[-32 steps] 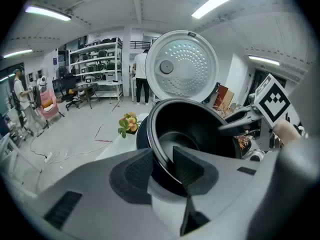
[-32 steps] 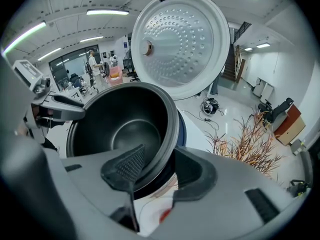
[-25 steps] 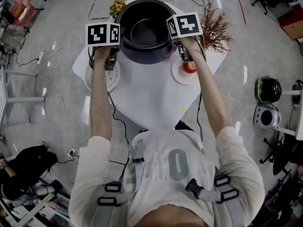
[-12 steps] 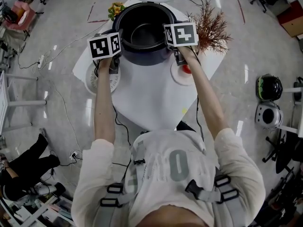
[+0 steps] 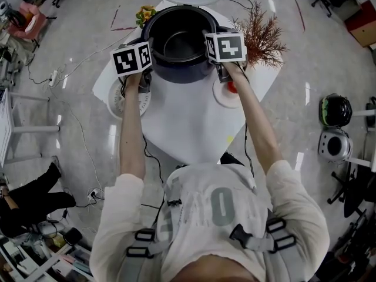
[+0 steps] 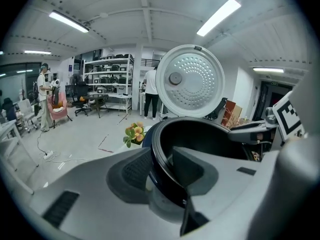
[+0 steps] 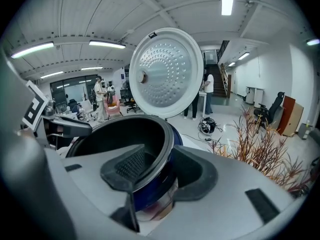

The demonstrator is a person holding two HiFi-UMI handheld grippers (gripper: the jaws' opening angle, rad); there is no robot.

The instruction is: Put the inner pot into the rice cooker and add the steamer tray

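Observation:
The dark inner pot (image 5: 179, 40) sits within the dark blue rice cooker body (image 7: 157, 186), whose round silver lid (image 7: 167, 74) stands open behind it. My left gripper (image 5: 147, 53) is shut on the pot's left rim, one pad inside and one outside (image 6: 162, 166). On the opposite rim my right gripper (image 5: 210, 49) is shut in the same way (image 7: 162, 169). A white perforated disc, probably the steamer tray (image 5: 130, 100), lies on the table below my left hand.
The cooker stands at the far end of a white table (image 5: 188, 119). A white plate with a red fruit (image 5: 233, 87) lies under my right hand. Yellow flowers (image 5: 145, 12) and a dried reddish plant (image 5: 261, 37) flank the cooker. Cables trail over the floor at left.
Both grippers have tipped a little while keeping their hold on the pot's rim. The pot looks slightly farther from me. A person at the lower left has shifted.

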